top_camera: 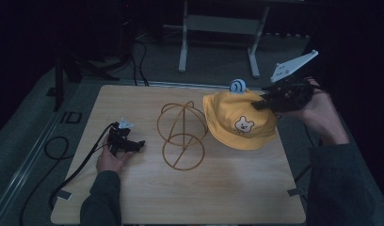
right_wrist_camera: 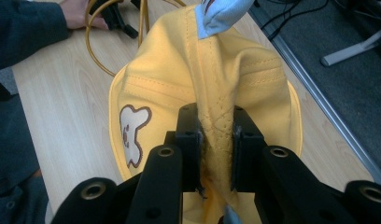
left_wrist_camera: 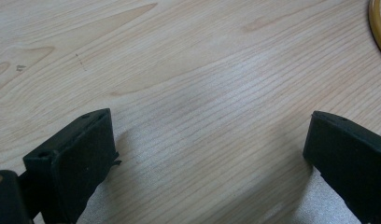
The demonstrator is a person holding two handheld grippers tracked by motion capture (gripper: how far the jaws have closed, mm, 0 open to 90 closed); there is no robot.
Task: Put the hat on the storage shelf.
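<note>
Resting low over the wooden table (top_camera: 180, 197), the left gripper (top_camera: 126, 141) has its 2 jaws spread wide on nothing. The wire hat stand (top_camera: 181, 136) sits mid-table. The right gripper (top_camera: 270, 101) pinches the yellow bear hat (top_camera: 237, 120) at the crown, beside the stand.

High view dim, dark at edges, gripper views brighter, soft sheen on table (left_wrist_camera: 216, 88), near jaws blurred
</note>
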